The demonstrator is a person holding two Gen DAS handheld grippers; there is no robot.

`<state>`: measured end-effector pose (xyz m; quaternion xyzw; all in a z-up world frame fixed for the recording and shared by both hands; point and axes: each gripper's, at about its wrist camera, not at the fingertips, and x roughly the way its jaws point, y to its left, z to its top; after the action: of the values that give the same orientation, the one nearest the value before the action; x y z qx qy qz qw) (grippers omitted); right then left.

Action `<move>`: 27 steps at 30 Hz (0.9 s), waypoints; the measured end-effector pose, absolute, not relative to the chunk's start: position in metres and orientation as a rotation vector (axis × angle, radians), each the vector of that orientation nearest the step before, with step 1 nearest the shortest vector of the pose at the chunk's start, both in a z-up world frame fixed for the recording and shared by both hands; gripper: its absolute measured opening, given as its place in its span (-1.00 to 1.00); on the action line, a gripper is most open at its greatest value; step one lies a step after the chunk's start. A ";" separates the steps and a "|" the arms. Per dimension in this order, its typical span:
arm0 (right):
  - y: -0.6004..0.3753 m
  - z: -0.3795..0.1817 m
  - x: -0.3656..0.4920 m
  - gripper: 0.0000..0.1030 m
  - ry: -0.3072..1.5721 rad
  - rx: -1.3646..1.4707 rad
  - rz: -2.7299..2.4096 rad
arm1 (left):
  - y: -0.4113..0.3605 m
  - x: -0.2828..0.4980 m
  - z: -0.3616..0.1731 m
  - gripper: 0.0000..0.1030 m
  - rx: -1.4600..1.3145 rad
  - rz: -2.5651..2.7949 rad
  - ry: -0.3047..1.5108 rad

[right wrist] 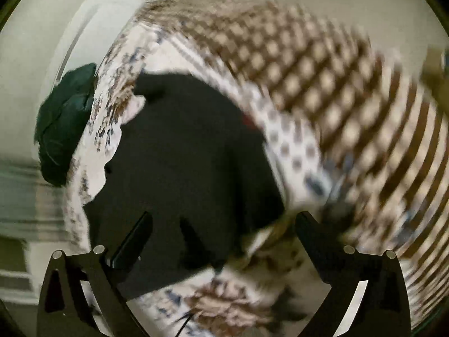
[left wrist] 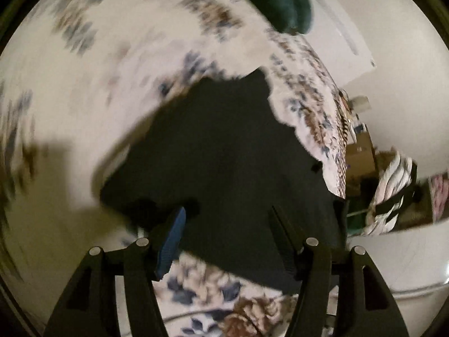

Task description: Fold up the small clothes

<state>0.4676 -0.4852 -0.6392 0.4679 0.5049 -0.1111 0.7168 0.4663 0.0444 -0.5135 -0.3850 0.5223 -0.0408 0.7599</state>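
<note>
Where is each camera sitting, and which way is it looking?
Left wrist camera: sits on the left gripper, looking down along its open fingers at a black garment on a flowery bedspread; only the gripper shows.
Right wrist camera: sits on the right gripper, looking down along its wide-open fingers at the black garment, with the bedspread's checked part to the right; only the gripper shows.
Shared: the black garment, the bedspread and a dark green cloth at the bed's edge. Both views are blurred.

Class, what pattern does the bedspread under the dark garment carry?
The white bedspread carries blue and brown floral clusters, clearest at the bottom of the left wrist view.
</note>
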 end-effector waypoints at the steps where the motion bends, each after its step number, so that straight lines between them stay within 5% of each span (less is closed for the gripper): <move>1: -0.485 -0.649 0.467 1.00 1.109 1.073 -0.224 | 0.042 0.463 -0.521 0.15 -0.863 -0.086 1.146; 10: -0.486 -0.714 0.488 1.00 1.007 1.326 -0.118 | 0.038 0.490 -0.590 0.41 -1.086 -0.041 1.128; 18: -0.480 -0.720 0.483 1.00 0.972 1.381 -0.098 | 0.033 0.464 -0.562 0.42 -1.076 -0.009 1.137; 24: -0.470 -0.720 0.473 1.00 1.019 1.350 -0.074 | 0.047 0.455 -0.605 0.44 -1.208 0.063 1.130; 27: -0.467 -0.724 0.472 1.00 1.009 1.366 -0.079 | 0.045 0.480 -0.618 0.66 -1.257 0.091 1.099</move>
<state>0.4719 -0.4671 -0.7236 0.6036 0.4461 -0.0351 0.6599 0.4803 0.0452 -0.6181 -0.5579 0.4875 0.0402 0.6704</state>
